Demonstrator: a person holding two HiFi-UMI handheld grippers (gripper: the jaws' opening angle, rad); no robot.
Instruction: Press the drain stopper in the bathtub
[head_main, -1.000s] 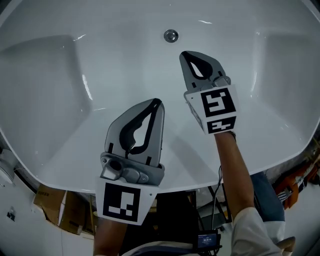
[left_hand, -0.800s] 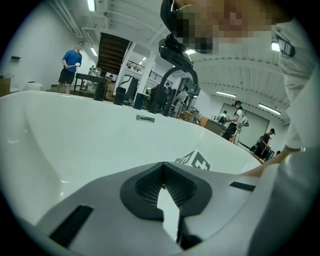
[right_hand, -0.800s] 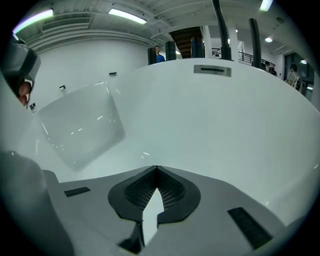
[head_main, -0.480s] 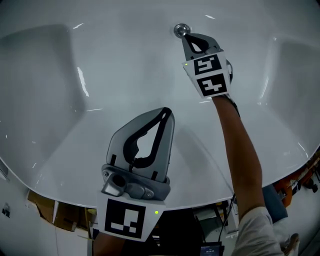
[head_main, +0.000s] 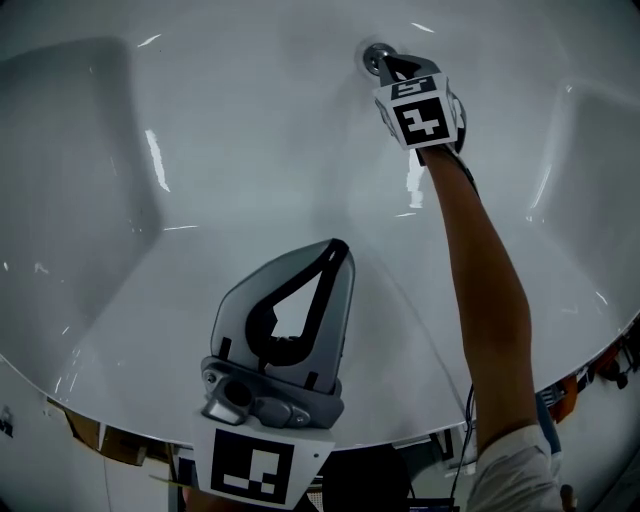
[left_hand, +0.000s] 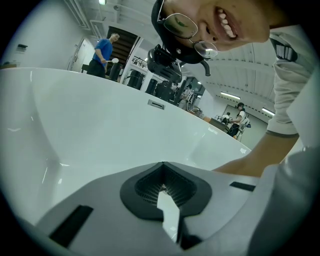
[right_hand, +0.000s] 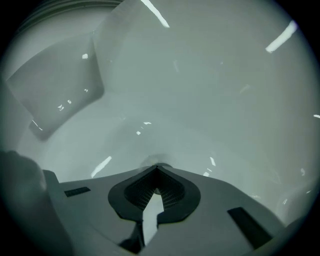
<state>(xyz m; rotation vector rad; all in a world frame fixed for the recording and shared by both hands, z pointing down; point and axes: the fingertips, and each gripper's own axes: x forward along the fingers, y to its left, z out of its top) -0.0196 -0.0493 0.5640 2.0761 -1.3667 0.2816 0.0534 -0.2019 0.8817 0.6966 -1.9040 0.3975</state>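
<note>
Fingers (right_hand: 215, 210) of the right gripper (head_main: 390, 66) are sitting tip to tip with nothing between them, touching the round chrome drain stopper (head_main: 373, 55).
The stopper is lying toward 12 o'clock on the glossy white bathtub (head_main: 230, 130) floor. The left gripper (head_main: 338, 246), its jaws likewise meeting on nothing, is hovering near 6 o'clock, well apart.

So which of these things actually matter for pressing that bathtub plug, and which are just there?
In the job: bathtub; drain stopper; right gripper, jaws shut, tip at the stopper.
Just there: left gripper, shut and empty, above the tub; overflow plate on its wall; person in blue beyond.
</note>
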